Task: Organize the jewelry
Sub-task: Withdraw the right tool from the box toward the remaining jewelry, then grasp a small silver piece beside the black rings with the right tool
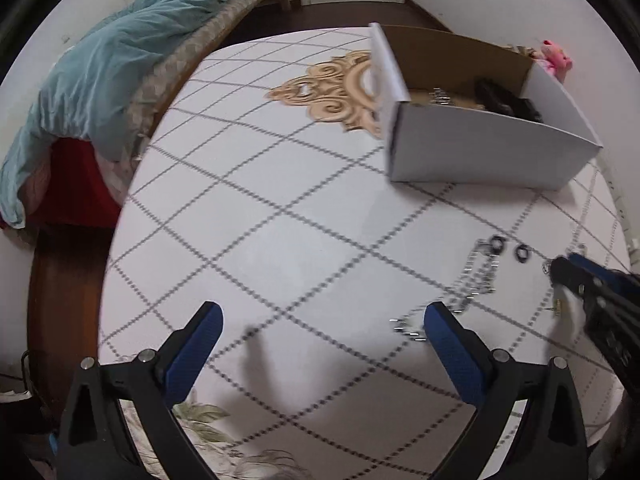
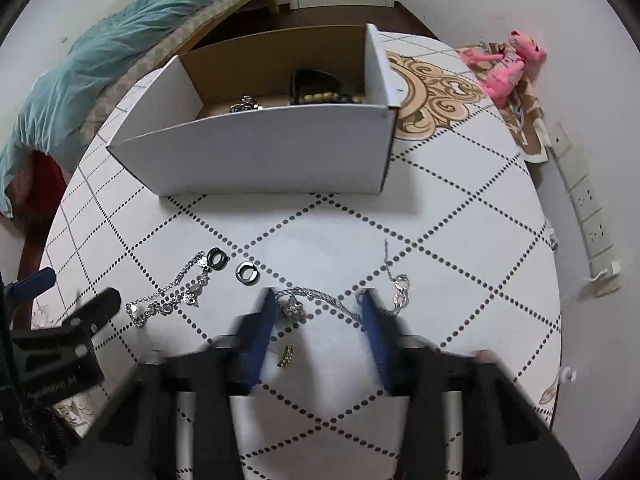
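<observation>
Both claws open, right claw (image 2: 318,304) straddling silver necklace (image 2: 320,296)

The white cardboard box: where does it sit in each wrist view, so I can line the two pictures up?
Left wrist view: white cardboard box sits upper right, beyond the open left claw.
Right wrist view: the box sits upper centre-left, beyond the open right claw.
Shared landmark: the gold scroll emblem on the tablecloth, beside the box.
</observation>
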### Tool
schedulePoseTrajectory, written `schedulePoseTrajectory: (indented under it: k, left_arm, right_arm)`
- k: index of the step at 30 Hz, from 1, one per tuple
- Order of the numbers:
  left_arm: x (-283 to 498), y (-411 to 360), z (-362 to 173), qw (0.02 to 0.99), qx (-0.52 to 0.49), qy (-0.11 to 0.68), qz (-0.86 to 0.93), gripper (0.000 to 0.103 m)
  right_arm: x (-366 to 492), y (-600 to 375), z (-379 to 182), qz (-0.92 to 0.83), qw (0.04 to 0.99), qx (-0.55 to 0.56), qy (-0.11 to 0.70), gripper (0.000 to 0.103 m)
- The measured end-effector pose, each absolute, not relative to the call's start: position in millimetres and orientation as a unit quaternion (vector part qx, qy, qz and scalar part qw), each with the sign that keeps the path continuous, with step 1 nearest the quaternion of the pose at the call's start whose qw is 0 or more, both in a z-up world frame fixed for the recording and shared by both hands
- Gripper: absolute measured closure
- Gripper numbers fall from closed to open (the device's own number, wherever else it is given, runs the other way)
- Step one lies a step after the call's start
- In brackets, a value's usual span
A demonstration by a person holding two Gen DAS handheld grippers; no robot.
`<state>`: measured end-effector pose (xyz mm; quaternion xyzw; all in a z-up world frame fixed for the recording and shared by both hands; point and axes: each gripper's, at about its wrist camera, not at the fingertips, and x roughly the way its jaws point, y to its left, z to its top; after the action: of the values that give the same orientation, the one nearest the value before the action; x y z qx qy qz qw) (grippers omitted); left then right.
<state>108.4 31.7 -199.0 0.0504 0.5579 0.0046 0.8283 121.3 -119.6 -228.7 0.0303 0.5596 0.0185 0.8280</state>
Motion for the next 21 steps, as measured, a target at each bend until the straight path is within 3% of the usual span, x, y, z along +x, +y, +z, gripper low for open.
schedulePoseTrajectory:
  k: [10, 11, 12, 16, 18, 19, 20, 21]
  left_arm:
    - [116, -34, -200, 0.833, 0.080, 0.541, -0.081, 0.003]
    - [120, -38, -203, 0.832, 0.082, 0.542, -0.087, 0.011]
    - [121, -44, -206, 0.829, 0.085, 0.545, -0.092, 0.025]
    - [121, -53, -211, 0.822, 0.073, 0.553, -0.112, 0.050]
    - [121, -52, -210, 0.824, 0.071, 0.550, -0.116, 0.073]
    - [121, -51, -210, 0.824, 0.070, 0.550, -0.118, 0.080]
    - [123, -48, -210, 0.822, 0.060, 0.552, -0.126, 0.095]
    - [124, -45, -209, 0.819, 0.042, 0.556, -0.135, 0.098]
  right_arm:
    - [110, -177, -198, -0.022, 0.844, 0.074, 0.530, 0.091]
    - [108, -182, -197, -0.026, 0.844, 0.078, 0.529, 0.091]
    - [107, -188, -196, -0.028, 0.843, 0.083, 0.530, 0.091]
    - [102, -200, -192, -0.033, 0.842, 0.094, 0.531, 0.091]
    - [100, -201, -191, -0.033, 0.842, 0.098, 0.530, 0.091]
    - [99, -201, -191, -0.032, 0.842, 0.098, 0.530, 0.091]
    - [100, -200, -190, -0.029, 0.841, 0.101, 0.530, 0.091]
    - [100, -199, -190, -0.027, 0.840, 0.107, 0.531, 0.091]
